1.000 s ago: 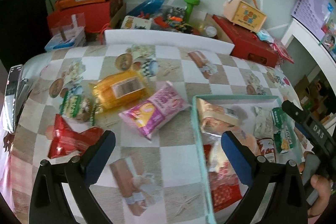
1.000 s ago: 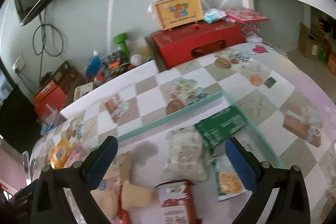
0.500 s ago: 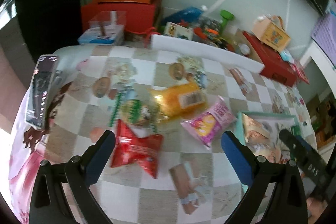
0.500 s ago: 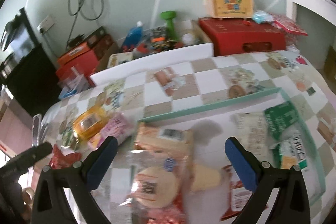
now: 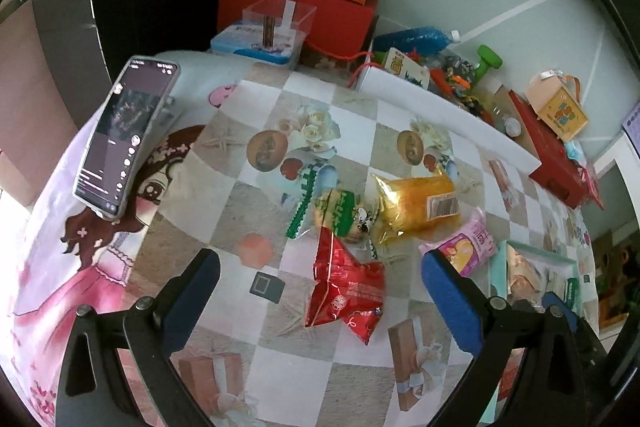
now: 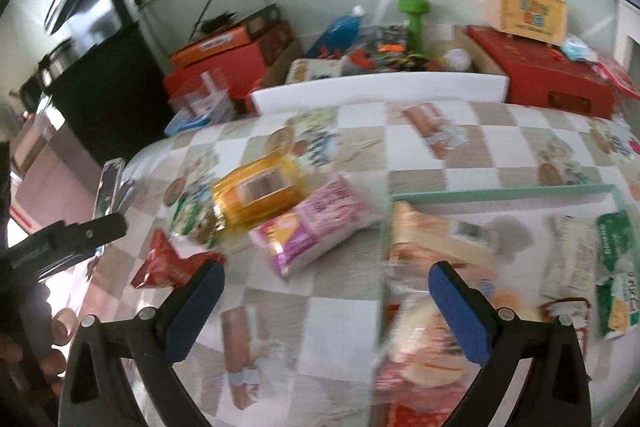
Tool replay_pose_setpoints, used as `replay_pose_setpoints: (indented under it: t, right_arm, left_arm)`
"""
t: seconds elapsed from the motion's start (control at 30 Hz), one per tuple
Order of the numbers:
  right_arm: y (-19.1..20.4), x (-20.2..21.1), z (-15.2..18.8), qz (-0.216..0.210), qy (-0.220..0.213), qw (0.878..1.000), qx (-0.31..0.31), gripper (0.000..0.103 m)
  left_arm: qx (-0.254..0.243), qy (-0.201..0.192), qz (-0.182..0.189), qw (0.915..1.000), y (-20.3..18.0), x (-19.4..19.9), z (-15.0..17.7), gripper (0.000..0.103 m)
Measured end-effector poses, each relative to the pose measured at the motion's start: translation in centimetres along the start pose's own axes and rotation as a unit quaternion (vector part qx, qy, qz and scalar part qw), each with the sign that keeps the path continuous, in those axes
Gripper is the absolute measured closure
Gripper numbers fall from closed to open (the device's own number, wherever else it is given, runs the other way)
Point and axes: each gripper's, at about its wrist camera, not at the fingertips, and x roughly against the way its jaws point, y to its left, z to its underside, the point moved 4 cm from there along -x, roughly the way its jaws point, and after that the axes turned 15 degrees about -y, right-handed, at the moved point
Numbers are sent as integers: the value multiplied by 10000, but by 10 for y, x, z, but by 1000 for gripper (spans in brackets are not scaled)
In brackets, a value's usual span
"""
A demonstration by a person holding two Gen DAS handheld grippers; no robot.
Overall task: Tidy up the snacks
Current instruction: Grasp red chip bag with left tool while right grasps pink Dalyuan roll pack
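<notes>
Loose snacks lie on the checked tablecloth: a red packet, a green-labelled clear bag, a yellow bag and a pink packet. My left gripper hangs open above the red packet, holding nothing. The right wrist view is blurred; it shows the yellow bag, the pink packet and the red packet to the left of a mint-green tray that holds several packets. My right gripper stands open over the cloth by the tray's left edge.
A phone leans on a stand at the table's left edge. Behind the table are red boxes, a white box rim, toys and a green dumbbell. A hand holds the left gripper at the far left.
My left gripper has swung left from the tray to above the red packet. My right gripper has also panned left, from inside the tray to its left edge. Both stayed open.
</notes>
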Motion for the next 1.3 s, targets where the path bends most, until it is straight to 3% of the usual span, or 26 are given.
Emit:
replay_pose_setpoints:
  t: [0.3, 0.57, 0.8, 1.3]
  right_arm:
    - [19, -29, 12, -5, 264, 9991, 333, 0]
    - [2, -37, -2, 7, 238, 9993, -303, 11]
    - [-4, -63, -14, 189, 498, 9941, -941, 19]
    - [2, -115, -6, 767, 1146, 9894, -454, 21]
  left_arm:
    - [176, 507, 66, 9985, -1, -25, 19, 3]
    - [330, 674, 53, 9972, 3, -32, 27, 3]
    - [261, 756, 103, 9967, -5, -38, 32, 3]
    - [330, 871, 70, 9956, -7, -52, 40, 3]
